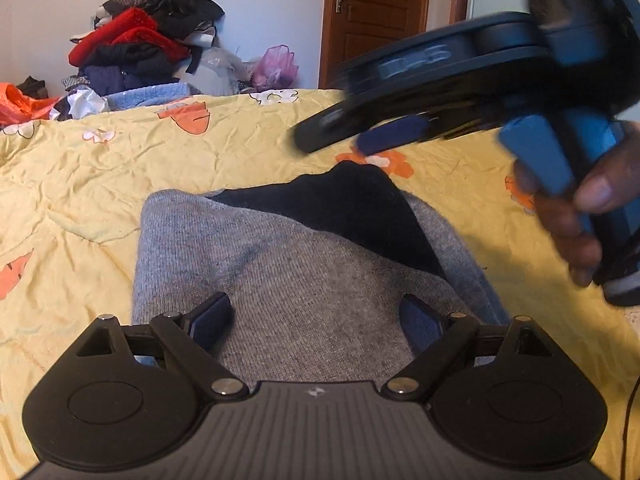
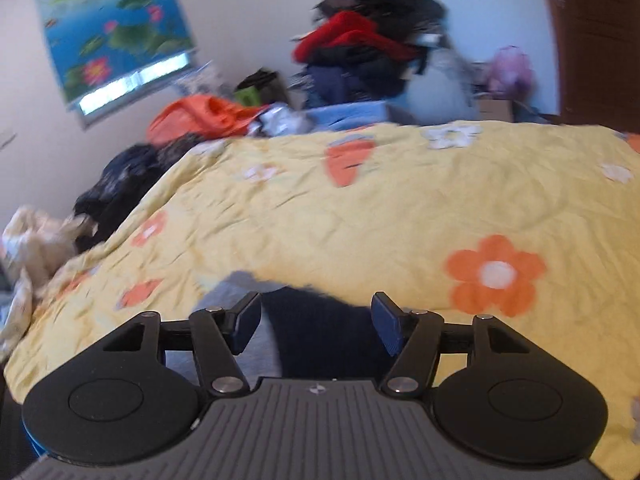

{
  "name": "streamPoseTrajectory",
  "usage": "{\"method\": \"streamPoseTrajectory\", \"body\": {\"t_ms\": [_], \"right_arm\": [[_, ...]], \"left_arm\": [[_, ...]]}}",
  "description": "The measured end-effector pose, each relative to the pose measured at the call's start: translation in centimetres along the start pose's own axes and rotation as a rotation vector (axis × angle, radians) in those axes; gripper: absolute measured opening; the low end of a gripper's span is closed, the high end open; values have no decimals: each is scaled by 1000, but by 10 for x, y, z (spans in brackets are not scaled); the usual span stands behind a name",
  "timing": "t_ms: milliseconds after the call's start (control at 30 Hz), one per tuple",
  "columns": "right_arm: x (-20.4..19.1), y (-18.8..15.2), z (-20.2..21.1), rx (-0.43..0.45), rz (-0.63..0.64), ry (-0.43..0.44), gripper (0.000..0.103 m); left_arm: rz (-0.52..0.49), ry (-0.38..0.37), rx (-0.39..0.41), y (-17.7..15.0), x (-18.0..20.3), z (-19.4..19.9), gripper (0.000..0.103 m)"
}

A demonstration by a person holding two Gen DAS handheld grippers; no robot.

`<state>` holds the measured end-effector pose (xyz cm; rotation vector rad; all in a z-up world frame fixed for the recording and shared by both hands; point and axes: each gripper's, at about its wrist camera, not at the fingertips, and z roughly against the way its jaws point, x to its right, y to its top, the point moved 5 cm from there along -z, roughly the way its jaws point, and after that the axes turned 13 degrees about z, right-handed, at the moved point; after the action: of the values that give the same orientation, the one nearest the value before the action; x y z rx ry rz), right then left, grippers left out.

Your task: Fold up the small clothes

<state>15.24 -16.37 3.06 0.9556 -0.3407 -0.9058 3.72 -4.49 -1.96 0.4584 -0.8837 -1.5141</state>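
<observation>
the grey knit garment with a dark navy panel [image 1: 304,264] lies on the yellow quilted bedspread with orange flowers and carrots [image 1: 88,184], right under your left gripper [image 1: 316,320]. one grey layer is already turned over the rest, with the navy part showing as a wedge at the far end, so i'd call it partly folded. edges look uneven and the shape is still rounded rather than squared, so at least another fold and a tidy-up seem left.

fabric is a fine ribbed knit, soft and thick-looking; it should drape and slip rather than crease. the bedspread is crinkled and puffy, so expect drag.

your left gripper stands wide open over the grey layer, holding nothing. your right gripper [image 2: 316,328] is partway open above the navy end, and nothing is pinched between its blue textured pads [image 2: 386,326]. your hand [image 1: 576,216] on its blue handle is blurred.

beyond the bed: a heap of red, black and navy clothes [image 1: 140,36], a brown wooden door [image 1: 376,12], a pond poster [image 2: 112,36].
</observation>
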Motion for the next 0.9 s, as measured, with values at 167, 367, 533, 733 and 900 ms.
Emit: {"method": "streamPoseTrajectory", "body": {"t_ms": [167,367,533,733,900], "right_arm": [[0,-32,-51,-160,-16,22,61],[-3,-41,-46,-105,74,18,60],[5,-35,-5,-44,-92,25,65],[-19,-67,68,-63,-129,150,69],[-42,-88,67,-169,-58,166,69]], "left_arm": [[-4,-8,4,2,1,-4,92],[-36,-4,37,-2,3,1,92],[-67,-32,172,-22,1,74,92],[-158,64,149,-88,-19,128,92],[-148,113,82,-100,-30,122,70]]}}
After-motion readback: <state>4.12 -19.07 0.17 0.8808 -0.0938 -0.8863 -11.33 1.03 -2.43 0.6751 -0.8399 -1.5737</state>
